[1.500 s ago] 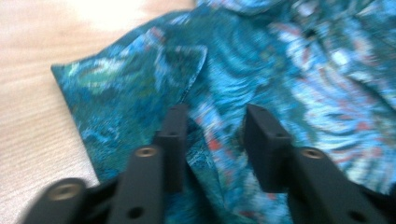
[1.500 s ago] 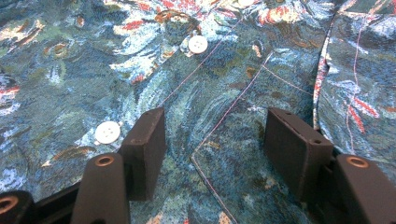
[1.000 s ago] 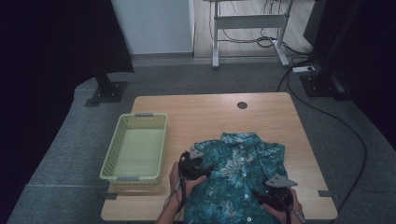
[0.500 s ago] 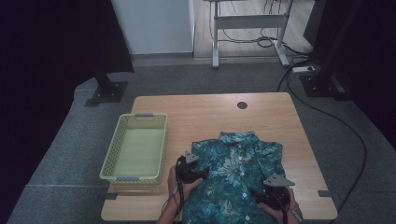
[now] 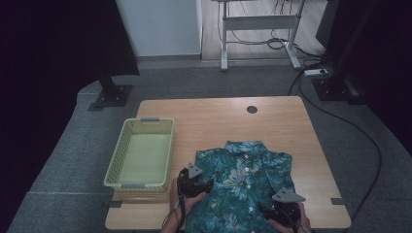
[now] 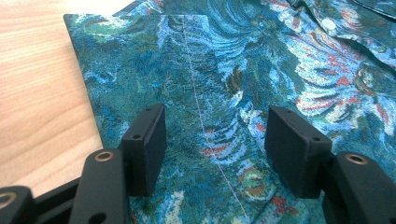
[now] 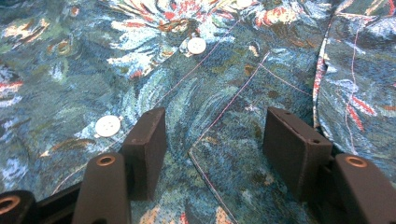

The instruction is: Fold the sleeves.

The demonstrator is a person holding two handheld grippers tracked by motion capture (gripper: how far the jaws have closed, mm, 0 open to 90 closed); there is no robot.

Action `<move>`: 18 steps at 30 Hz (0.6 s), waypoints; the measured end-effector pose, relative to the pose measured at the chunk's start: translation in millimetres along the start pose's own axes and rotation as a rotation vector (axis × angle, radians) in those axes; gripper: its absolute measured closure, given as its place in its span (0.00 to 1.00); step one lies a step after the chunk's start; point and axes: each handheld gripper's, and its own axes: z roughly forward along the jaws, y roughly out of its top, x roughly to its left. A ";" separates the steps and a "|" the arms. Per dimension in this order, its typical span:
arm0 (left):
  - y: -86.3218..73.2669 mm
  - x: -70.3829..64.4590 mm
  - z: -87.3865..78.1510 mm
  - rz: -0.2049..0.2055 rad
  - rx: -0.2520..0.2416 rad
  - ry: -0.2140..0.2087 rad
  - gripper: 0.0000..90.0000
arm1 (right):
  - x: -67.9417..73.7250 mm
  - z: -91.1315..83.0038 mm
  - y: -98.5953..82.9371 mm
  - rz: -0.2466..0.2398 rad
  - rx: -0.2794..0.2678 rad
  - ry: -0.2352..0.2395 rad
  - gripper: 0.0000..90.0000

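Observation:
A teal floral button-up shirt point(image 5: 243, 179) lies flat on the wooden table point(image 5: 218, 121), collar toward the far side, hem hanging over the near edge. My left gripper point(image 5: 200, 187) rests at the shirt's left side, open, with the folded left edge of the shirt point(image 6: 201, 93) between its jaws. My right gripper point(image 5: 279, 209) sits over the shirt's lower right front, open, above the shirt point(image 7: 224, 93) with its chest pocket seam and white buttons point(image 7: 108, 126).
A yellow-green plastic basket point(image 5: 141, 153) stands on the table's left side, beside the shirt. A round cable hole point(image 5: 251, 109) is near the table's far edge. Bare wood point(image 6: 37, 93) lies left of the shirt.
Both grippers have slid toward the near edge along the shirt, the right one further down and to the right. Their jaws stay open.

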 end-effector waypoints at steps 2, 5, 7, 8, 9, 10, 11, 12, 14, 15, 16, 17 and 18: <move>-2.1 0.2 -2.4 0.005 0.000 -0.011 0.43 | 2.1 -1.9 -1.7 -0.003 -0.001 0.005 0.43; -4.5 0.2 -5.2 0.009 -0.001 -0.023 0.42 | 3.9 -4.3 -4.3 0.009 -0.007 0.011 0.43; -5.4 0.4 -6.5 0.011 0.003 -0.028 0.42 | 4.4 -5.5 -5.8 0.023 -0.014 0.016 0.43; -5.5 0.4 -6.7 0.011 0.003 -0.028 0.42 | 4.7 -6.0 -6.2 0.028 -0.015 0.018 0.43; -5.5 0.5 -6.7 0.010 0.003 -0.029 0.42 | 5.0 -6.4 -6.3 0.029 -0.014 0.018 0.43; -5.5 0.6 -6.7 0.010 0.003 -0.029 0.42 | 5.1 -6.6 -6.4 0.029 -0.013 0.018 0.43; -5.5 0.5 -6.7 0.010 0.003 -0.029 0.42 | 5.1 -6.6 -6.3 0.029 -0.013 0.018 0.43; -5.5 0.6 -6.7 0.010 0.003 -0.029 0.42 | 4.9 -6.6 -6.3 0.030 -0.013 0.019 0.43; -5.5 0.5 -6.7 0.010 0.003 -0.029 0.42 | 4.7 -6.6 -6.2 0.030 -0.012 0.020 0.44; -5.4 0.4 -6.6 0.007 0.002 -0.028 0.42 | 4.8 -6.6 -6.1 0.029 -0.012 0.019 0.44; -5.5 0.5 -6.6 -0.005 -0.002 -0.029 0.42 | 4.8 -6.6 -6.0 0.029 -0.011 0.019 0.44; -5.6 0.6 -6.7 -0.016 -0.004 -0.030 0.42 | 4.9 -6.6 -5.8 0.032 -0.010 0.018 0.43; -5.6 1.0 -6.9 -0.027 -0.006 -0.032 0.42 | 4.9 -6.6 -5.6 0.034 -0.010 0.018 0.43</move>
